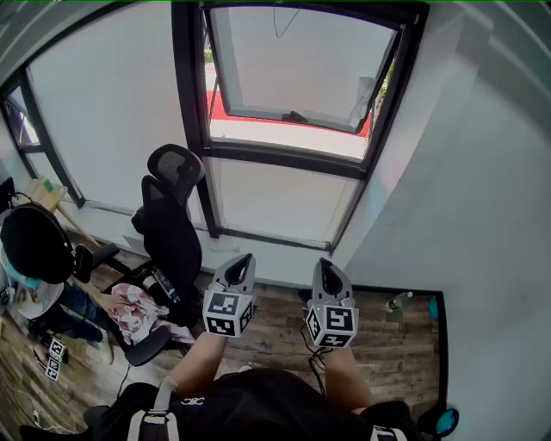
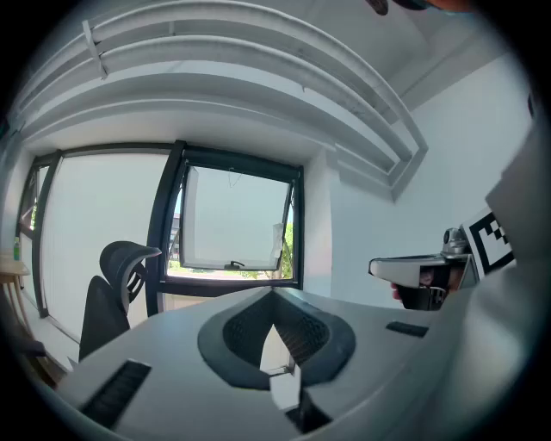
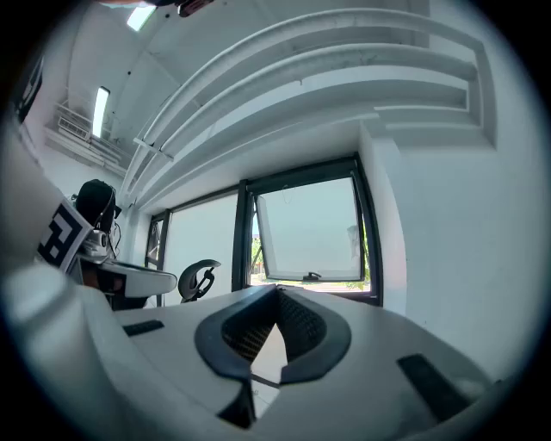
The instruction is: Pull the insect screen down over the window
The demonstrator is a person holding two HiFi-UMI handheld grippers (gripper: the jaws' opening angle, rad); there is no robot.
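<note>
My left hand-held gripper and right hand-held gripper are both closed, empty, well below the window. The insect screen isn't down; I judge its cord hangs at the window's top, up ahead, about equally near both.

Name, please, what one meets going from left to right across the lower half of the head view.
Black office chair → left gripper → right gripper → bottle on the floor.

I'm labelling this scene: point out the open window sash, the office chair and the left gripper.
window sash (image 1: 297,69), head view, its pane.
office chair (image 1: 168,232), head view, its backrest.
left gripper (image 1: 246,258), head view, between its shut fingertips.
</note>
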